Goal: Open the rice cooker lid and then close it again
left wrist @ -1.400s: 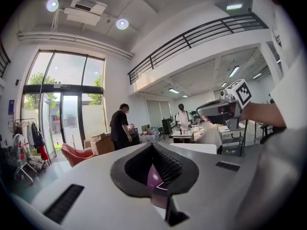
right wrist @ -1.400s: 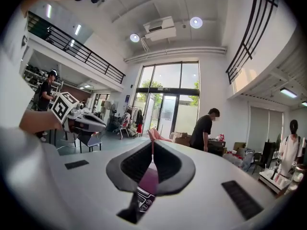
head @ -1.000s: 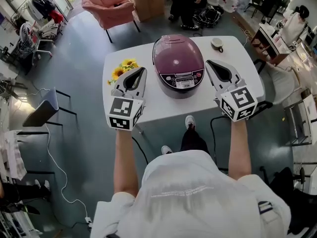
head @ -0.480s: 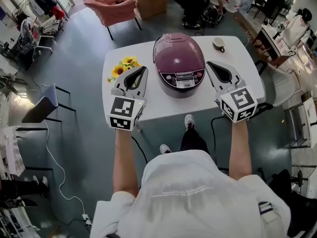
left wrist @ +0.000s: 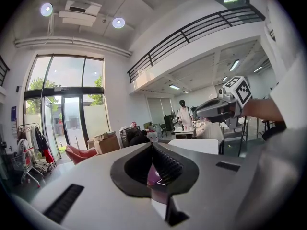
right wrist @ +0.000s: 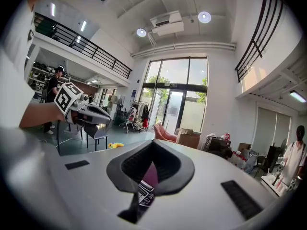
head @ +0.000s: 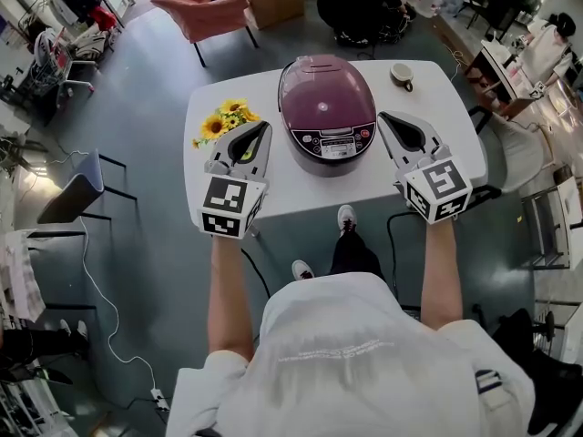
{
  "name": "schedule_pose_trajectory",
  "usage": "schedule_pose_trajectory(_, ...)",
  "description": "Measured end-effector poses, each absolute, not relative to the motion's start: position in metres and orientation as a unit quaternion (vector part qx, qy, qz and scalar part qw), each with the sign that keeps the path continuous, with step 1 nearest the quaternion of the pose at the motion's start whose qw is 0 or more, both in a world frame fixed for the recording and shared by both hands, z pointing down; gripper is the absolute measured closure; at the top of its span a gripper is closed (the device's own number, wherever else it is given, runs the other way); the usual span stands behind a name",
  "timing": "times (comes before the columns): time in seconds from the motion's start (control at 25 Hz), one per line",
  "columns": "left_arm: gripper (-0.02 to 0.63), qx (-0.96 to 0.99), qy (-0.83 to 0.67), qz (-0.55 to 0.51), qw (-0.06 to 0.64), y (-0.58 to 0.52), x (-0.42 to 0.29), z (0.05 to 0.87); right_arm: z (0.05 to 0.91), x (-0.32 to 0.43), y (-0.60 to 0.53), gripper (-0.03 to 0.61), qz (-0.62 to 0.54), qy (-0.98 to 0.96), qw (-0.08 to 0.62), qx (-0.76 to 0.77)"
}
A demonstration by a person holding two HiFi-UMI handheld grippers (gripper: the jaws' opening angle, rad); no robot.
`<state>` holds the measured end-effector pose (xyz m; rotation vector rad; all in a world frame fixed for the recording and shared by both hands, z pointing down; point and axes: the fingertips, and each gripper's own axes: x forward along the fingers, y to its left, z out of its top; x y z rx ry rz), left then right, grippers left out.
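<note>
Where the white counter [head: 273,198] fills the upper middle of the head view, its near edge and right side lie bare, with grey floor [head: 155,180] around it. At its centre sits the purple cooker [head: 328,107], shut. The left gripper [head: 258,127] and right gripper [head: 387,118] flank the cooker, clear of it, each with jaws pressed together and empty. Yellow sunflowers [head: 221,121] lie at the counter's left edge, just beside the left gripper's tip. A cup [head: 400,76] stands at the upper right corner.
</note>
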<state>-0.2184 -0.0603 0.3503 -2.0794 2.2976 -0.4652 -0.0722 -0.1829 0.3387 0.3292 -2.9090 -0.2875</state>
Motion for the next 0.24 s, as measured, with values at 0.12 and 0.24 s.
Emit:
schedule_pose_trajectory(0.12,0.597,-0.665,0.732,-0.148,0.0,-0.0628,-0.2186,0.3544,0.3424,-0.0738,-0.1847,0.552,-0.098,-0.984,0.104,0.108)
schedule_pose_trajectory(0.24,0.597,-0.666,0.731,-0.149,-0.003,-0.067,-0.22,0.3593,0.3474,-0.0758,-0.1885,0.552,-0.098,-0.984,0.108,0.106)
